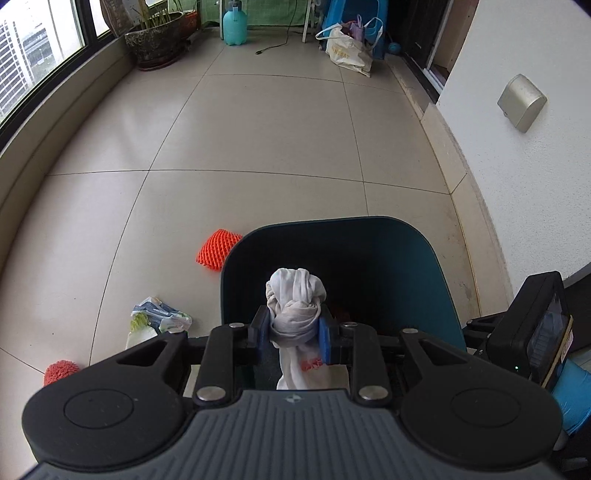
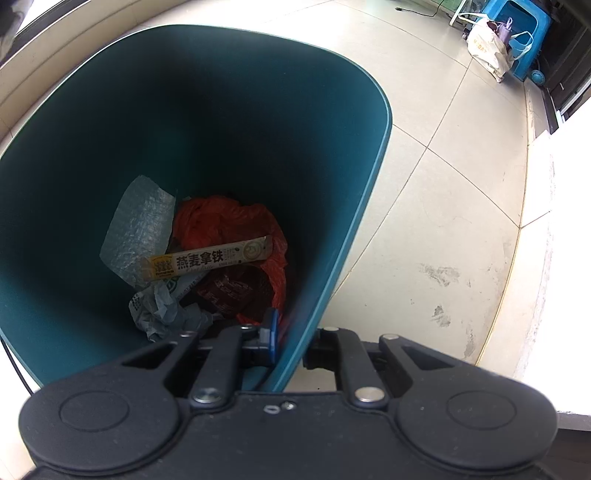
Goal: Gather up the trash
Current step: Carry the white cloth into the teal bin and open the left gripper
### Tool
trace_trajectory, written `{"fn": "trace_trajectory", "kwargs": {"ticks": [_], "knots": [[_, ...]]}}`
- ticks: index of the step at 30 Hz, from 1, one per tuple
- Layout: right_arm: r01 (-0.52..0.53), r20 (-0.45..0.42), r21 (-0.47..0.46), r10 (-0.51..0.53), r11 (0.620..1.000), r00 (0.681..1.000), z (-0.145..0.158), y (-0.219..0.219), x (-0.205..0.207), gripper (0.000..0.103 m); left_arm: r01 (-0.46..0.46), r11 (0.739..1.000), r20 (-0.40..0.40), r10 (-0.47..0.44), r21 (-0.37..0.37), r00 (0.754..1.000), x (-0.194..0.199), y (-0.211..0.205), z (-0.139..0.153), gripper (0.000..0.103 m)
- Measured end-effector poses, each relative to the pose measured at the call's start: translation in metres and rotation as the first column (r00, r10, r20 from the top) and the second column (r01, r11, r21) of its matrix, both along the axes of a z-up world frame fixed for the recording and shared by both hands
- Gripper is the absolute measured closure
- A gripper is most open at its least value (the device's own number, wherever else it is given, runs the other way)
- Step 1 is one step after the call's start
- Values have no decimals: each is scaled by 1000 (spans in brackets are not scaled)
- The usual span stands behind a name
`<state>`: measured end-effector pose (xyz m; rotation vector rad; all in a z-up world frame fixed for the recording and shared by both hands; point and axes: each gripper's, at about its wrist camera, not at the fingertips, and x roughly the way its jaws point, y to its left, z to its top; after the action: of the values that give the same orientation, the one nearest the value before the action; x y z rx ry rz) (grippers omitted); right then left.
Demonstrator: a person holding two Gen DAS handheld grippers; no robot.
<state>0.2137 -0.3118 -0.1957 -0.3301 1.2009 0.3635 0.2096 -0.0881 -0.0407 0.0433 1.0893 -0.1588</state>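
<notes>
- Nearest the left wrist camera, the left gripper [image 1: 294,334] is clamped on a knotted white bag [image 1: 295,295]; its two blue-padded fingers [image 1: 325,339] press the bag's waist from either side, the knot bulging above them and the tail hanging below.
- Left of that gripper on the floor [image 1: 258,140] lie a red scrap [image 1: 61,371], a crumpled wrapper [image 1: 160,319] and an orange foam net [image 1: 218,250], the net just beside the bin's left wall.
- Behind the bag stands the teal bin [image 1: 424,266], its mouth open directly past the knot.
- At the far end are a plant pot [image 1: 155,44], a teal sprayer [image 1: 235,24] and a tote [image 1: 349,50].
- Seen from the right wrist, the right gripper [image 2: 291,345] is closed on the bin [image 2: 373,155] rim: the left finger [image 2: 272,332] sits inside the wall, the right one outside, the wall pinched between them.
- Inside the bin, from left: bubble wrap [image 2: 138,230], a grey crumpled bag [image 2: 162,308], a cream sachet [image 2: 207,260] lying across the heap, and a red bag [image 2: 229,221] beneath it, just ahead of the inner finger.
- Bare floor [image 2: 443,206] spreads to the right of the bin.
</notes>
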Motion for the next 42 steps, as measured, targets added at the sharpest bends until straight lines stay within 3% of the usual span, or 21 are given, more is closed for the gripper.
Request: {"fn": "trace_trajectory", "kwargs": {"ticks": [7,10,18,22,25,33,37,42], "knots": [[-3,2,10,3,1000,1000,3,-3,0,91,51,993,-95,-41,109,995,19,-51,-70,78],[2,-1,21,-2,1000,1000,4,-5,0,91,68,992,-167,-49,109,985,30,-58,-97,78],[0,-1,25,0,1000,1000,6,-7,0,91,122,981,-215,-88,148,973,34,-75,-129,77],[2,-1,25,-2,1000,1000,6,-7,0,91,116,987,-218,-89,115,972,35,-73,-130,70],[2,-1,25,-2,1000,1000,6,-7,0,91,98,993,-197,-83,69,977,30,-66,-123,41],[3,-1,24,-3,1000,1000,6,-7,-1,90,56,997,-88,-61,-59,994,10,-24,-67,39],[7,-4,28,-7,1000,1000,7,-7,0,90,-19,996,-32,17,-84,999,6,13,-47,32],[18,-11,42,-17,999,1000,10,-7,2,90,-162,984,-7,162,-68,987,4,75,-45,29]]}}
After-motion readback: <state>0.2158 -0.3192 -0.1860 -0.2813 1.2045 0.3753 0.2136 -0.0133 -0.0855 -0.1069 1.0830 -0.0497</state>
